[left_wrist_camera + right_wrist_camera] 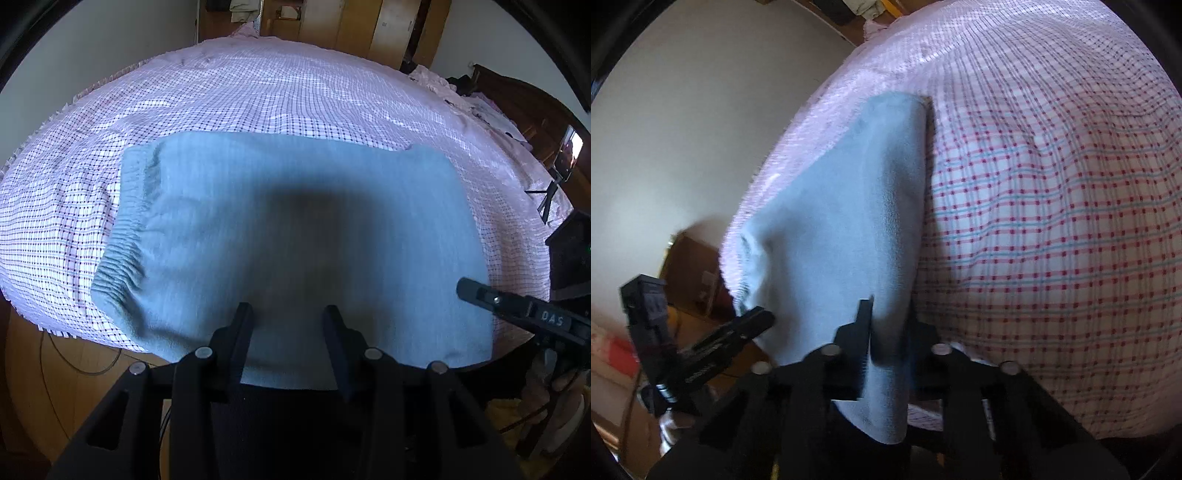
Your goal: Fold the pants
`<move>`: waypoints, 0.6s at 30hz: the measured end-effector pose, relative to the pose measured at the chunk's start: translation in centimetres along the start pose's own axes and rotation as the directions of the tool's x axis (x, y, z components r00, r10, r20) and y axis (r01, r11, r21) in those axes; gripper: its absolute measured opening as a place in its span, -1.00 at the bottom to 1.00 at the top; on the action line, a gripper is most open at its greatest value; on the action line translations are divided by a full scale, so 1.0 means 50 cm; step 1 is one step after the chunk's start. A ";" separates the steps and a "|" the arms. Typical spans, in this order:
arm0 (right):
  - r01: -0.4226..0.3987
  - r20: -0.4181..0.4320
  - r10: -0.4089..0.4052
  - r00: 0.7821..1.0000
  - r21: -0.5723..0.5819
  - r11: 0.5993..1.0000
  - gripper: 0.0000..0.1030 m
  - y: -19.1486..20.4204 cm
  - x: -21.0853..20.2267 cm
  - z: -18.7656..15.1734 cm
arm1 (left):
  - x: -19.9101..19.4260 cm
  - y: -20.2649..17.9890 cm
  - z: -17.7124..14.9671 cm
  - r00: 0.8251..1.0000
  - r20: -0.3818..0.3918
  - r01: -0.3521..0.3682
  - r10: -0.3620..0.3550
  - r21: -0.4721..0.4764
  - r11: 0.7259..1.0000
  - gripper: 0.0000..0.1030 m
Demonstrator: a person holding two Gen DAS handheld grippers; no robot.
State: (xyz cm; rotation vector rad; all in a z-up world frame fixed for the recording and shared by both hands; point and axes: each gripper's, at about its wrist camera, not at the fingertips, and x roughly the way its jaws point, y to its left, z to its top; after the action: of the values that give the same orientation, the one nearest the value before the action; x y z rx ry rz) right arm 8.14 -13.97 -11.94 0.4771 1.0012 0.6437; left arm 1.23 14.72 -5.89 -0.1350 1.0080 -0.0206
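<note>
Light blue pants [295, 229] lie folded on the checked bed sheet [258, 92], elastic waistband at the left. My left gripper [288, 314] is open, its two fingers standing over the near edge of the pants with cloth between them. My right gripper [890, 314] is also open around the near right edge of the pants [842, 221], with cloth between its fingers. The right gripper also shows in the left wrist view [517, 306] at the pants' right edge. The left gripper shows in the right wrist view [713, 343] at lower left.
The bed edge is close in front, with wooden floor [74, 387] and a cable below it. Wooden wardrobes [369, 26] stand behind the bed. Pink bedding [461, 92] and a dark wooden headboard [524, 96] are at the right.
</note>
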 end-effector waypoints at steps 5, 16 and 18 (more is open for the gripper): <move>-0.029 0.049 0.033 0.998 -0.070 0.997 -0.94 0.040 -0.034 0.002 | -0.006 0.003 -0.002 1.000 0.003 0.009 -0.009 -0.011 1.000 -0.20; -0.054 0.095 0.077 0.992 -0.225 0.973 -0.94 0.151 -0.062 0.012 | -0.012 0.011 -0.018 0.999 0.041 0.031 -0.031 -0.007 0.999 -0.19; -0.060 0.093 0.084 0.992 -0.242 0.969 -0.94 0.166 -0.060 0.019 | -0.020 0.017 -0.014 0.998 0.050 0.028 -0.027 -0.013 1.000 -0.19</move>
State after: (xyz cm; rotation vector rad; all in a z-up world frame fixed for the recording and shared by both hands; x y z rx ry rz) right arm 5.58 -10.15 -4.36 0.3320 0.7997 0.7866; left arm 0.04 15.56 -5.53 -0.1616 0.9570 -0.0352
